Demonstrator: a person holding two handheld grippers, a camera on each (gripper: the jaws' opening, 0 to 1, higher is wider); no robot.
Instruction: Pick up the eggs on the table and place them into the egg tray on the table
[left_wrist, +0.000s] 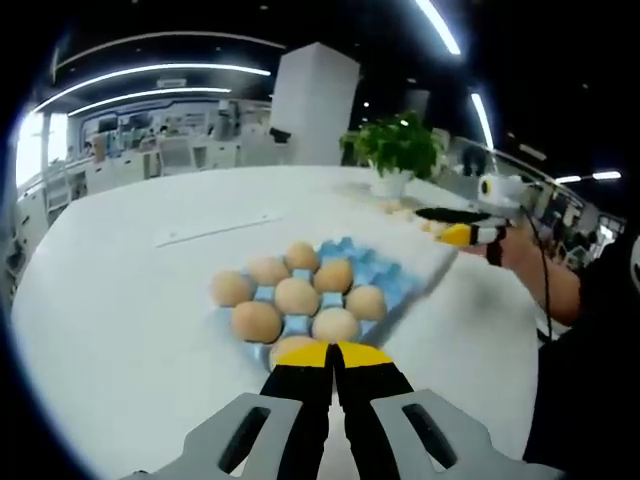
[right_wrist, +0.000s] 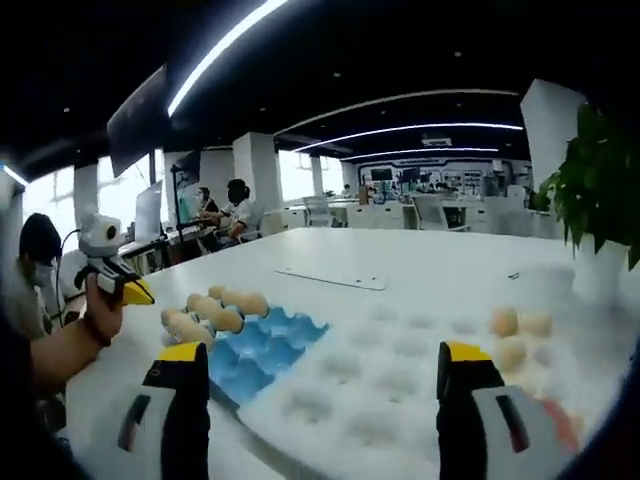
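Left tool (left_wrist: 335, 352) pressed together near filled tray (left_wrist: 400, 275), right tool (right_wrist: 325, 365) spread; loose eggs (right_wrist: 504, 321) liable to roll if nudged.

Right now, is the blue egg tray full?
No. The blue egg tray is partly full: eggs fill one end, with empty cups remaining.

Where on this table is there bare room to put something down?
Bare tabletop runs between the blue egg tray and the flat white strip, and on beyond the strip. The tray's near end is crowded with eggs. Loose eggs lie by the potted plant, near the right gripper.
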